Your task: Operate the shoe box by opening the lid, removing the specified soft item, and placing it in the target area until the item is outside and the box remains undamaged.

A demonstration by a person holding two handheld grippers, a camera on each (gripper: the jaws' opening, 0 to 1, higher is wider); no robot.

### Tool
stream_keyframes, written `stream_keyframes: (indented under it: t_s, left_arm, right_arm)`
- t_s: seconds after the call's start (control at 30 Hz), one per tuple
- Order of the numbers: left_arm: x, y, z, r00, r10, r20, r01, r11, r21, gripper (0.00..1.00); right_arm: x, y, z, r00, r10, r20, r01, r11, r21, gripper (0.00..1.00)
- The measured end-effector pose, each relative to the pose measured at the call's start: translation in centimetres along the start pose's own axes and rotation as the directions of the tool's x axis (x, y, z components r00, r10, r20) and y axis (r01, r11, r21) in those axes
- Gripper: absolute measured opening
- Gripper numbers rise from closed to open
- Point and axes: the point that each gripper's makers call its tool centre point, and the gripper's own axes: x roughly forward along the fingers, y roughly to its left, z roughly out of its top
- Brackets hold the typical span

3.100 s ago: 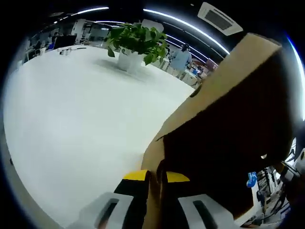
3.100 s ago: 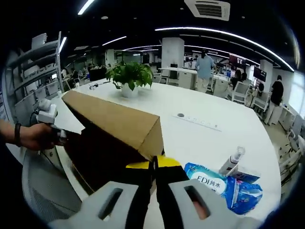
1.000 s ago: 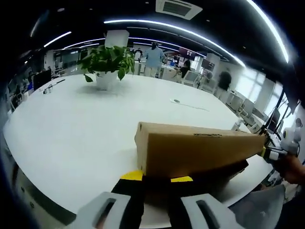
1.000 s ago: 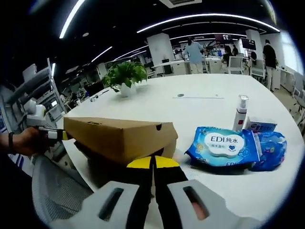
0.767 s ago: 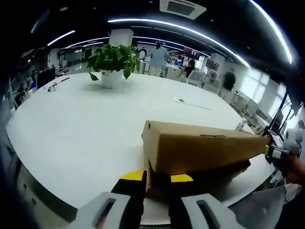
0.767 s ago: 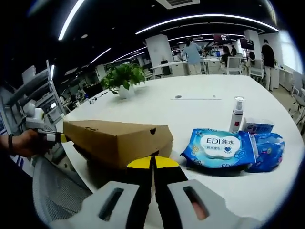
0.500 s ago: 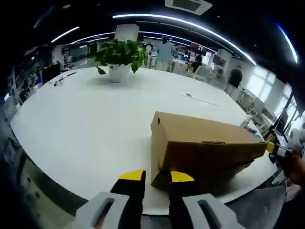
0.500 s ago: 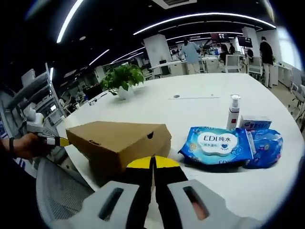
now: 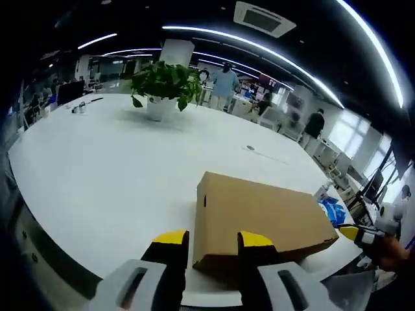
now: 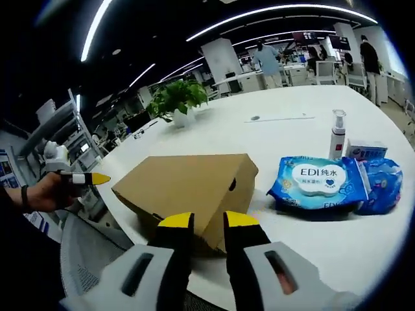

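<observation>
The brown cardboard shoe box [image 9: 266, 207] lies on the white table [image 9: 97, 162] with its lid down flat. My left gripper [image 9: 213, 238] stands open just in front of the box's near corner, its yellow tips apart and off the cardboard. In the right gripper view the same box [image 10: 185, 181] sits ahead of my right gripper [image 10: 208, 220], whose jaws are slightly parted, open and holding nothing. A hand holds the left gripper [image 10: 83, 178] clear of the box's far end. What is inside the box is hidden.
A blue-and-white wet wipes pack [image 10: 321, 181], a second blue pack [image 10: 382, 184], a pump bottle [image 10: 337, 135] and a small carton [image 10: 366, 150] lie right of the box. A potted plant [image 9: 162, 84] stands far back. People move in the office behind.
The raised lid came down onto the box. Both grippers, which were pinching the lid's ends, have opened and drawn back from it.
</observation>
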Motion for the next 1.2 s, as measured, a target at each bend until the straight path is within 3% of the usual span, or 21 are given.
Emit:
stream_keyframes:
  t_s: [0.17,0.23,0.33,0.37,0.4,0.73,1.2]
  left_arm:
    - [1.4,-0.1,-1.1,0.999,-0.026,-0.044,0.025,0.999,-0.027,0.34]
    - [1.9,-0.1,-1.6,0.997,-0.029,-0.065,0.028,0.999,-0.028,0.34]
    - [3.0,-0.5,-3.5,0.986,-0.066,-0.155,0.063,0.998,-0.029,0.28]
    - [3.3,-0.2,-3.5,0.988,-0.046,-0.149,0.042,0.999,-0.032,0.28]
    - [3.2,-0.2,-2.9,0.989,-0.063,-0.131,0.058,0.998,-0.039,0.28]
    - [4.5,-0.2,-1.6,0.989,-0.089,-0.118,0.087,0.996,-0.02,0.28]
    - [10.4,-2.5,2.2,0.986,-0.129,-0.108,0.132,0.991,0.02,0.28]
  right_arm:
    - [0.6,0.1,-0.7,1.0,0.011,-0.017,-0.01,0.999,0.041,0.29]
    - [1.0,0.3,-1.9,0.997,0.017,-0.071,-0.014,0.999,0.041,0.3]
    - [1.8,0.4,-3.0,0.995,0.018,-0.096,-0.013,0.999,0.052,0.29]
    - [2.0,0.2,-3.5,0.994,-0.004,-0.113,0.007,1.0,0.028,0.28]
    - [2.0,0.3,-3.2,0.996,0.004,-0.087,-0.002,1.0,0.024,0.29]
    - [3.2,-0.4,-1.9,0.997,-0.01,-0.08,0.012,0.999,0.031,0.28]
    - [6.2,-5.2,2.4,0.994,-0.056,-0.093,0.056,0.998,0.002,0.27]
